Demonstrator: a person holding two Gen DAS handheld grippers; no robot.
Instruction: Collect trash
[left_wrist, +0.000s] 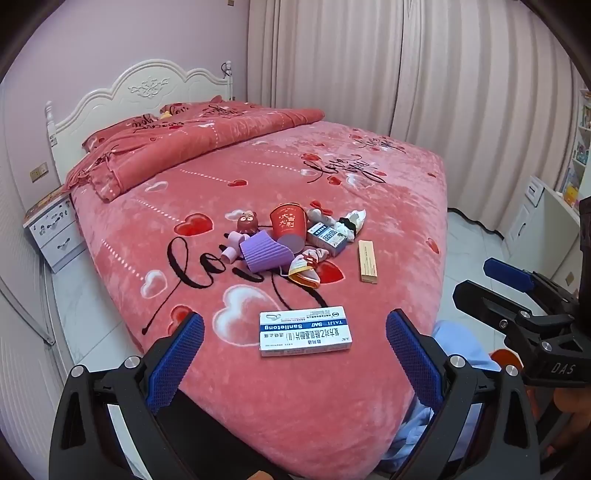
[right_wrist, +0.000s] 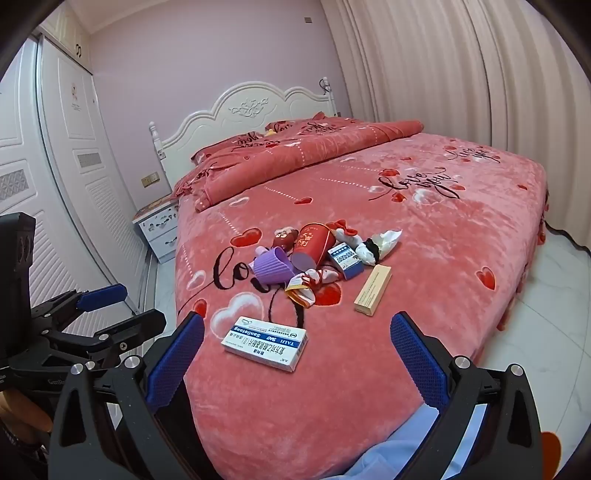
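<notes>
At the bottom of the frame, the left gripper is spread wide and holds nothing. The right gripper is wide open and empty too. A white pill box lies on the pink bed just past the tips. Higher up, mid frame, sits a heap: purple cup, red cup, blue box, long tan box, crumpled tissue.

Both wrist views look from the foot of the bed toward its headboard, close above the mattress edge. The 2 share the medicine box nearest the foot.
</notes>
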